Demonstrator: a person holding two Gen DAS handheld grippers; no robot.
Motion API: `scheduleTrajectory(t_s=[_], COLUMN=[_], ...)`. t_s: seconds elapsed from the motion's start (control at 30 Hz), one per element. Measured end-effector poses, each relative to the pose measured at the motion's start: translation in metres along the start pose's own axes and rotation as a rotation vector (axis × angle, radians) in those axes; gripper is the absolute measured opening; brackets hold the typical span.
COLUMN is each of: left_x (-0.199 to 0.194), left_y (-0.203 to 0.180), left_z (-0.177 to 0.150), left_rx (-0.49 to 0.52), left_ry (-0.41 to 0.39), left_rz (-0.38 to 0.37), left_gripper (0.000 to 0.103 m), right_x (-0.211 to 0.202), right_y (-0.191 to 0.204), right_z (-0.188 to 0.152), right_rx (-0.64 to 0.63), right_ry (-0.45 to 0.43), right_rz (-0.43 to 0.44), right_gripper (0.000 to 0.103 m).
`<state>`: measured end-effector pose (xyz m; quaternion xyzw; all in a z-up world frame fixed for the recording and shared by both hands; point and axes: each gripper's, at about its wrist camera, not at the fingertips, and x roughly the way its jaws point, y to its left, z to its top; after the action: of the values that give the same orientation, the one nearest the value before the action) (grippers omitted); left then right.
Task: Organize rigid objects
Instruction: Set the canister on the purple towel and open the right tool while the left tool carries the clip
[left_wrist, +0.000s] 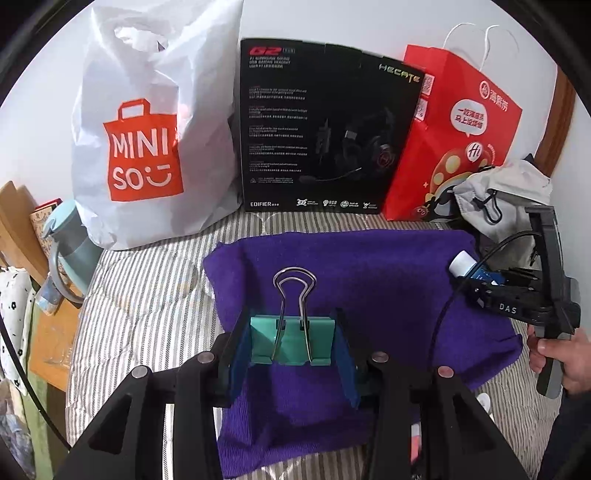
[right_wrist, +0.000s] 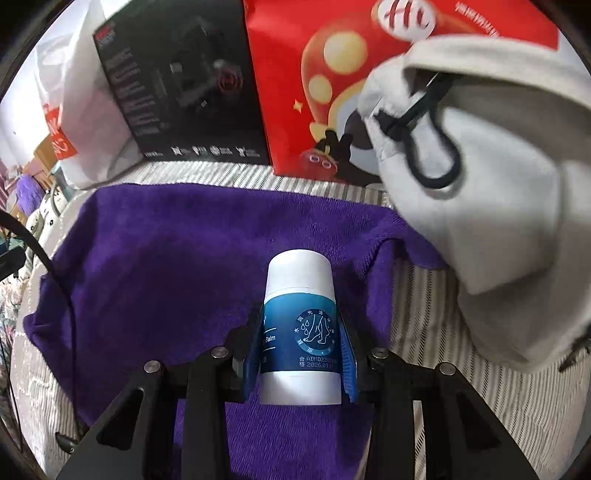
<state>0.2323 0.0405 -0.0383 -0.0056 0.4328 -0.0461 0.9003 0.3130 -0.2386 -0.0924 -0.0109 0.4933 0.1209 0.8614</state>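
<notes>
A teal binder clip (left_wrist: 291, 341) with silver wire handles sits between the blue pads of my left gripper (left_wrist: 291, 332), which is shut on it above a purple towel (left_wrist: 369, 280). In the right wrist view my right gripper (right_wrist: 300, 332) is shut on a white and blue balm stick (right_wrist: 299, 325), held over the purple towel (right_wrist: 166, 258). From the left wrist view the right gripper (left_wrist: 480, 284) shows at the right edge with the balm stick's white cap (left_wrist: 461, 263) poking out, and a hand (left_wrist: 561, 358) holds it.
Along the wall stand a white Miniso plastic bag (left_wrist: 147, 140), a black headset box (left_wrist: 325, 125) and a red paper bag (left_wrist: 454, 140). A grey drawstring pouch (right_wrist: 480, 184) lies at the right. A teal bottle (left_wrist: 70, 243) sits left. The bedding is striped (left_wrist: 147, 295).
</notes>
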Motion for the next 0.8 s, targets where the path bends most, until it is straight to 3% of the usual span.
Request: scheduleTrajectory(t_s=[0.4, 0.57, 0.63, 0.8], left_x=[0.047, 0.067, 0.077, 0.100], left_y=[0.000, 0.003, 0.003, 0.001], left_z=[0.008, 0.016, 0.019, 0.025], left_rx=[-0.006, -0.018, -0.017, -0.009], left_ry=[0.054, 0.070, 0.082, 0.120], left_rz=[-0.024, -0.026, -0.021, 0.005], left_gripper=[0.039, 0.039, 0.039, 0.039], right_x=[0.013, -0.020, -0.038, -0.088], right_y=[0.012, 0.007, 0.007, 0.011], right_z=[0.005, -0.009, -0.017, -0.035], right_rx=[-0.048, -0.022, -0.022, -0.023], right_ry=[0.037, 0.025, -0.003, -0.080], right_rz=[-0.022, -0.017, -0.034, -0.044], right_gripper=[0.040, 0.044, 0.055, 0.057])
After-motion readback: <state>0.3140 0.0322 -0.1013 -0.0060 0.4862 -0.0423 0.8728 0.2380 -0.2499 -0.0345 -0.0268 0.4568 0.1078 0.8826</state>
